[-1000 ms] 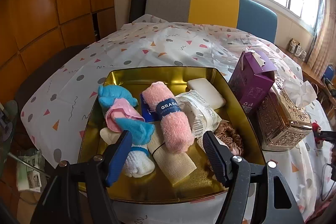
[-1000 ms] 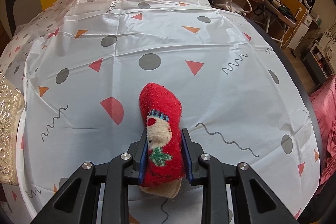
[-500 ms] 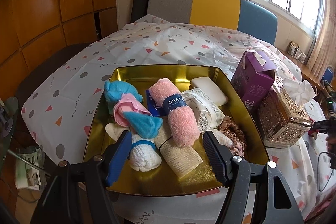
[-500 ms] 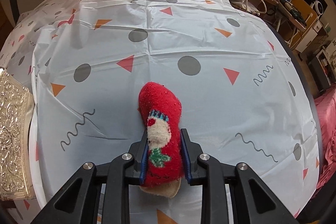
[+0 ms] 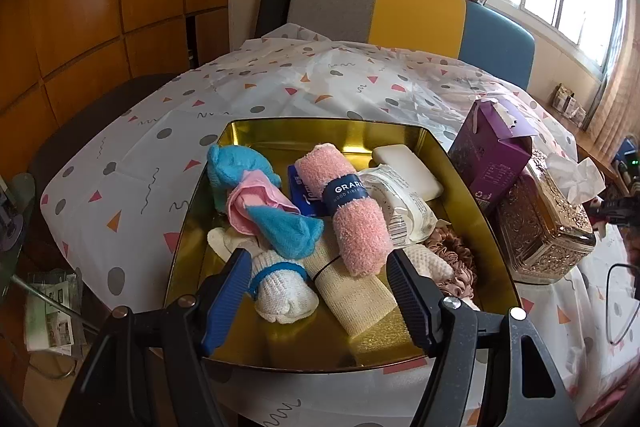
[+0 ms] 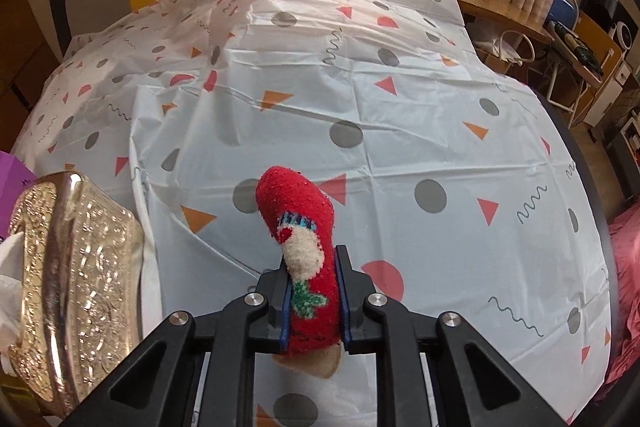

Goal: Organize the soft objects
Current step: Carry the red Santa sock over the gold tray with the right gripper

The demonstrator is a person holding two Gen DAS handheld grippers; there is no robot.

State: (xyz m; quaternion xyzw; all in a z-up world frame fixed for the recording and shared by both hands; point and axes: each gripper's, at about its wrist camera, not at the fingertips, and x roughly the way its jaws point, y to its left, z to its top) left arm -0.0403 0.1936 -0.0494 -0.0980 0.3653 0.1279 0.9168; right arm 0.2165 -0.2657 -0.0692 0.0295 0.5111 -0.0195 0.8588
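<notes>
The fuzzy red Christmas sock [image 6: 306,251] is pinched at its middle by the right gripper [image 6: 312,295], whose jaws are closed on it, and it is held lifted clear of the white plastic tablecloth with coloured shapes [image 6: 400,131]. The step in hand is judged to be carriage of the sock to the shallow gold metal tin [image 5: 460,183], which lies beyond the ornate gold tissue box [image 6: 76,267] at about nine o'clock. The sock is best kept high enough to clear that box and the tin's rim, and released over the barer patch of tin floor at about five o'clock, beside the beige rolled cloth [image 5: 352,291], so the pink rolled towel with a navy band [image 5: 348,215] is not disturbed. The left gripper [image 5: 318,293] is held wide and empty above the tin's near edge. Compared with a second ago, the tissue box is seen much larger at the right view's left edge, and the sock's toe is bent over.
</notes>
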